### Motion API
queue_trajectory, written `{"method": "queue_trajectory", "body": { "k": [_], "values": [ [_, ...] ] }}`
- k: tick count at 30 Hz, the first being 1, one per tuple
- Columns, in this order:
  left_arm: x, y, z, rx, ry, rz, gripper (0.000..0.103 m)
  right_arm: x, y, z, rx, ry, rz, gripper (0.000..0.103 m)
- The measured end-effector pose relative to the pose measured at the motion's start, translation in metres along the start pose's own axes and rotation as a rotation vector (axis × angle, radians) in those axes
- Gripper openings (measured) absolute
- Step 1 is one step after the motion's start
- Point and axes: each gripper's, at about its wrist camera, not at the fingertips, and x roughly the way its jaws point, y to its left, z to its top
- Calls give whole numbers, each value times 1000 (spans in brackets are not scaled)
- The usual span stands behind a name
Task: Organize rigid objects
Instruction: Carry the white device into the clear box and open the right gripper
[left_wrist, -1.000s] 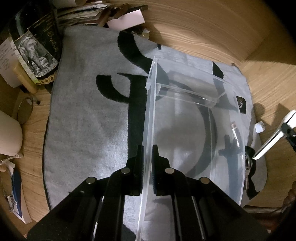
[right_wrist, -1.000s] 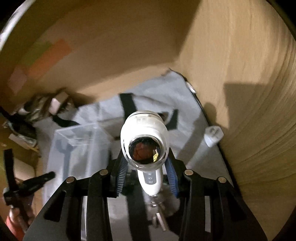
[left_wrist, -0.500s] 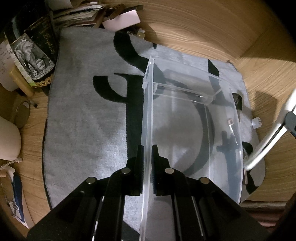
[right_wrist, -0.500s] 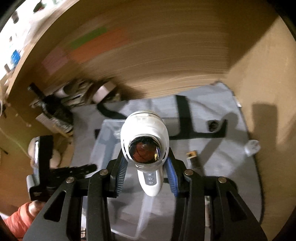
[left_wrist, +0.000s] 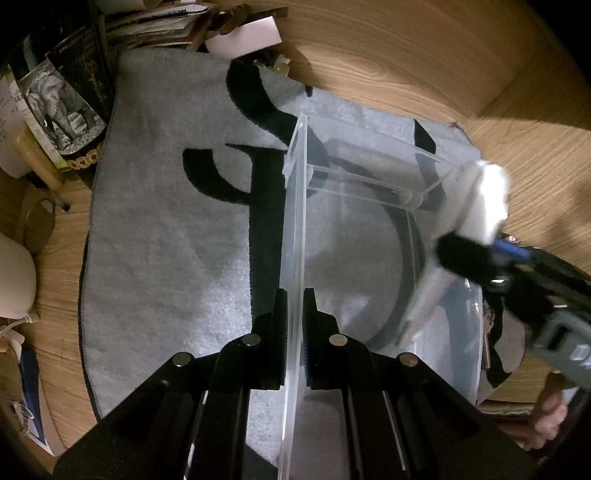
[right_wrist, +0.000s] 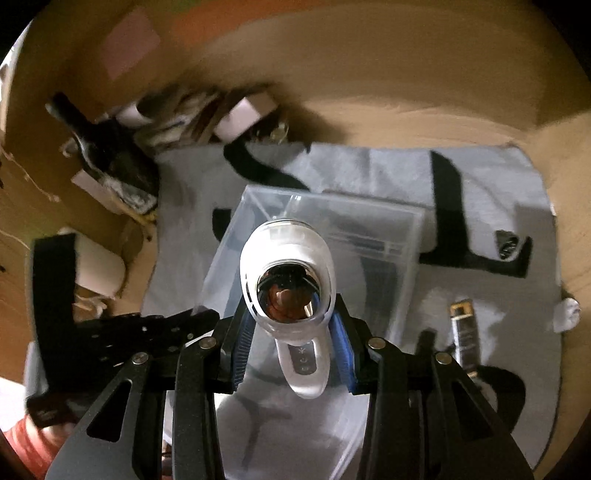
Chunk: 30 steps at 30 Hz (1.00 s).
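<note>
Over the mat's middle, my left gripper (left_wrist: 294, 317) pinches the clear bin (left_wrist: 369, 258) wall steady while my right gripper (right_wrist: 291, 347), clamped on the white device (right_wrist: 290, 273), hangs above it.

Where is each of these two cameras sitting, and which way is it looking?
Left wrist: rides on the left gripper, looking steeply down its fingers, shut on the clear box wall; a hand shows at right.
Right wrist: rides on the right gripper, looking down at the white device it grips over the box.
Shared: box, grey towel, device, both grippers.
</note>
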Motion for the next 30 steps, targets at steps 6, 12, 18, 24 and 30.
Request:
{"method": "queue_trajectory", "body": {
  "k": [6,12,18,24,30],
  "values": [
    [0,-1,1,-5,5,3,6,34,2,7,-7,83,2,36],
    [2,-1,2,-8,12,10,6,56,-1,13,-8,148,-19,36],
    [3,0,3,-13,16,9,6,73,2,13,-27,219,-45,37],
    [3,-1,4,-14,16,17,6,66,-2,8,12,226,6,39],
    [2,-2,3,-8,11,28,6,29,-1,9,-28,121,-33,47]
  ]
}}
